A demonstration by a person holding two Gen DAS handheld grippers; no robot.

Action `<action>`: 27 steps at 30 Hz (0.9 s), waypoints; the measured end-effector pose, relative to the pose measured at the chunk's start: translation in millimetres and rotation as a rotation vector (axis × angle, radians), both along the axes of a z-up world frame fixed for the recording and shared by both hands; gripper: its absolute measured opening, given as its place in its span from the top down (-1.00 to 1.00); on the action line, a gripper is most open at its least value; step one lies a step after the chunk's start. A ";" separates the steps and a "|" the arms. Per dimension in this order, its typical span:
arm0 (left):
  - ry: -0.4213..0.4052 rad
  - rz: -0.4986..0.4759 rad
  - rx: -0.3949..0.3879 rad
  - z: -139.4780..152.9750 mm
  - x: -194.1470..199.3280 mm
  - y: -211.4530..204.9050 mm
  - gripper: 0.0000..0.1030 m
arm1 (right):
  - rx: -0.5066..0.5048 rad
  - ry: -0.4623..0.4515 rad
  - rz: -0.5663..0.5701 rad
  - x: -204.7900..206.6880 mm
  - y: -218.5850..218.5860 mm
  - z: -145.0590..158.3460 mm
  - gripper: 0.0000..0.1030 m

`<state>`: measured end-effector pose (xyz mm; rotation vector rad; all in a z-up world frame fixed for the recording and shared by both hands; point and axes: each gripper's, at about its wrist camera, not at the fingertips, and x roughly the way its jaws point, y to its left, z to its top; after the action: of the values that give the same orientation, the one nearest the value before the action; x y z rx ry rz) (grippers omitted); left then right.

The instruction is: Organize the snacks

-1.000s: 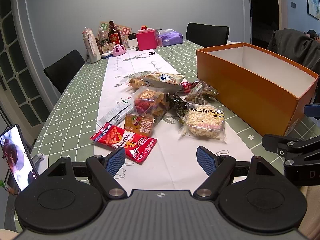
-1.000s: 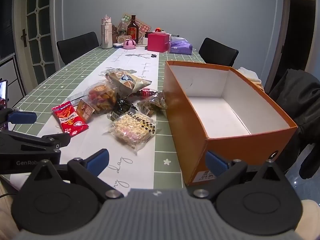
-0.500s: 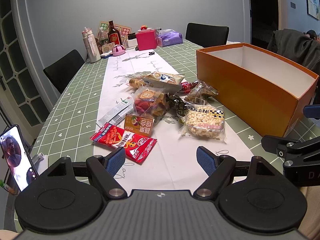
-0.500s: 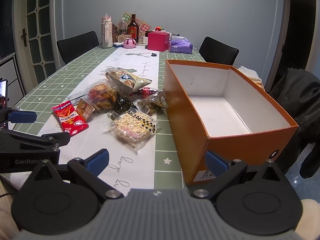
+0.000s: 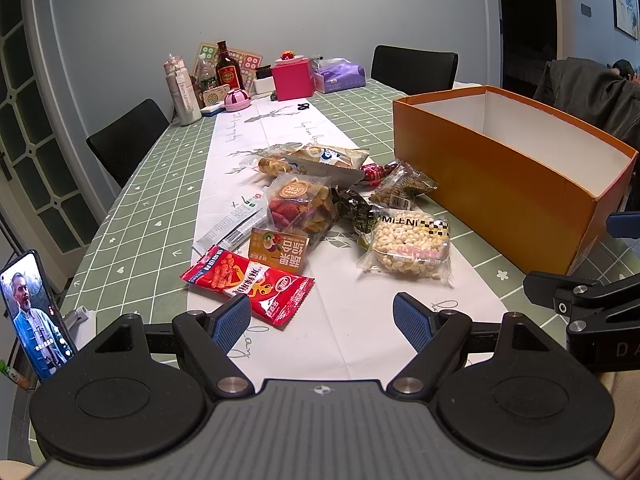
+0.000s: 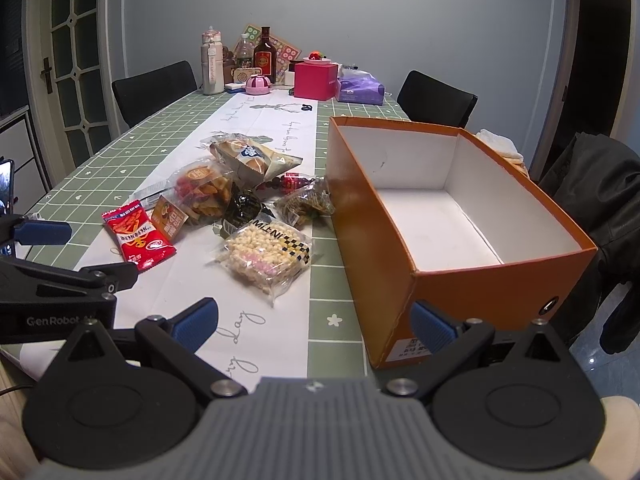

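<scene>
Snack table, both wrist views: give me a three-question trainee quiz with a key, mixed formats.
1. True or false: the orange box already holds snacks.
2. Multiple choice: which packet lies nearest the left gripper? A) red snack packet B) puffed rice bar C) purple tissue pack
3. Fill in: both the left gripper and the right gripper have their fingers ____ and hold nothing.

Key:
1. False; only its bare white inside shows.
2. A
3. open
</scene>
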<state>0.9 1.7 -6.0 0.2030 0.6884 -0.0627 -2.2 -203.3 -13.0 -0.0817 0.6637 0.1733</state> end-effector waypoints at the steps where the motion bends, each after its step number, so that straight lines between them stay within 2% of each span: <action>1: 0.000 0.000 0.000 -1.0 -2.3 1.0 -0.84 | 0.000 -0.001 -0.001 -1.4 0.1 1.1 -0.93; 27: 0.001 0.000 -0.002 -0.4 -1.7 0.6 -0.84 | 0.002 0.010 -0.003 -0.1 1.9 0.3 -0.93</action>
<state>-0.8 2.3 -6.4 0.2009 0.6896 -0.0639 -2.3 -201.4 -12.6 -0.0776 0.6734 0.1715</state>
